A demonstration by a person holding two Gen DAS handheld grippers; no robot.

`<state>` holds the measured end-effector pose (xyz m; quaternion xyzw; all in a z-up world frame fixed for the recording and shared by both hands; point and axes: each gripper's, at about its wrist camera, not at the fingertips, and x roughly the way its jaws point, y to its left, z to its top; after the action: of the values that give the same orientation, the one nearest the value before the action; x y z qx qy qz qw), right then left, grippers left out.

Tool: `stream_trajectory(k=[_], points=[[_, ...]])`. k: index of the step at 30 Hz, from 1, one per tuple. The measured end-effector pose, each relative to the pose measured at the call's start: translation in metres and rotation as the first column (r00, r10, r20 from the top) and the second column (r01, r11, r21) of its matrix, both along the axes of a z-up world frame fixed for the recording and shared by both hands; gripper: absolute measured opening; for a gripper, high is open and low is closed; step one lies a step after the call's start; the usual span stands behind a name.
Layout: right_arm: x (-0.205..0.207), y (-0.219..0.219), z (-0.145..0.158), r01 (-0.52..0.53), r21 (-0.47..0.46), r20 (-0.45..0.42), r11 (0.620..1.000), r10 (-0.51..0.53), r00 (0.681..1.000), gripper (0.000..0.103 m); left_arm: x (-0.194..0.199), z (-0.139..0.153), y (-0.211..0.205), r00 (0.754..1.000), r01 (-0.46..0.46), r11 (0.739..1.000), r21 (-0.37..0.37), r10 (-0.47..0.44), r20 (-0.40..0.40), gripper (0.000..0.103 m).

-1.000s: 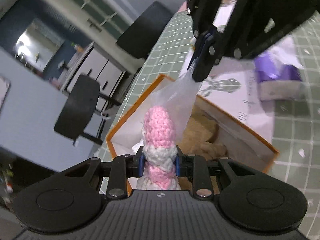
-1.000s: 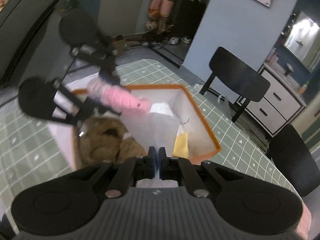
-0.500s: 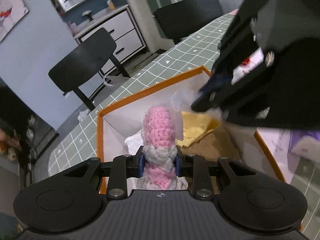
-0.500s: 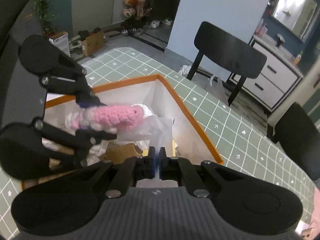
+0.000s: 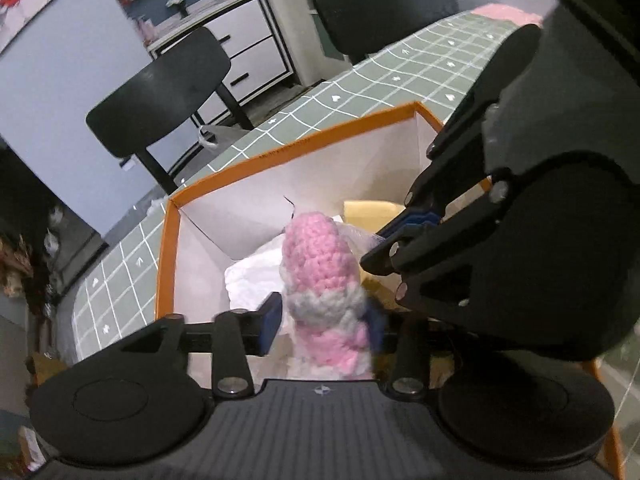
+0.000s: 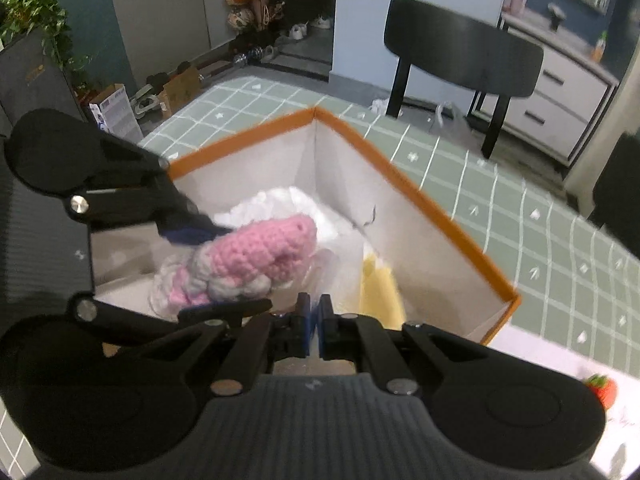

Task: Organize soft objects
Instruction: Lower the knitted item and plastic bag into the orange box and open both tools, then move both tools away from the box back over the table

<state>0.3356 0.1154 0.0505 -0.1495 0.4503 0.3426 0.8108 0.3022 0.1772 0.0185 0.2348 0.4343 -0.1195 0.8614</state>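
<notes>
The left hand-held gripper (image 5: 322, 320) is opening around the pink knitted toy (image 5: 320, 264) over the box (image 5: 280, 156). The right hand-held gripper (image 6: 315, 318) pinches a clear bag (image 6: 332, 268).

2 black chairs (image 5: 160, 92), white drawers (image 5: 240, 52)

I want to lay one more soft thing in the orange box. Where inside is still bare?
Bare floor shows along the box wall nearest the left gripper. The far corner holds white stuffing; the middle is crowded with the crochet toy.
</notes>
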Motion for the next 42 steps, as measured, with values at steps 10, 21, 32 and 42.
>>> stream_trajectory(k=[10,21,32,42], points=[[-0.001,-0.01,0.002,0.021,0.038,-0.017,0.999,-0.021,1.0,0.011,-0.015,0.017,0.014,0.999,0.001,0.998,-0.055,0.001,0.039,0.075],[-0.024,-0.036,0.039,0.021,0.102,0.032,0.995,-0.024,0.999,0.012,-0.053,0.062,0.015,0.991,0.002,0.996,-0.091,0.01,0.134,0.078],[-0.06,-0.06,0.054,-0.002,0.107,0.08,0.994,-0.006,0.997,0.015,-0.083,0.072,-0.017,0.987,0.031,0.993,-0.11,-0.014,0.158,0.08],[-0.084,-0.085,0.057,-0.022,0.095,0.122,0.995,0.01,0.993,0.018,-0.104,0.068,-0.043,0.983,0.084,0.993,-0.079,-0.07,0.168,0.082]])
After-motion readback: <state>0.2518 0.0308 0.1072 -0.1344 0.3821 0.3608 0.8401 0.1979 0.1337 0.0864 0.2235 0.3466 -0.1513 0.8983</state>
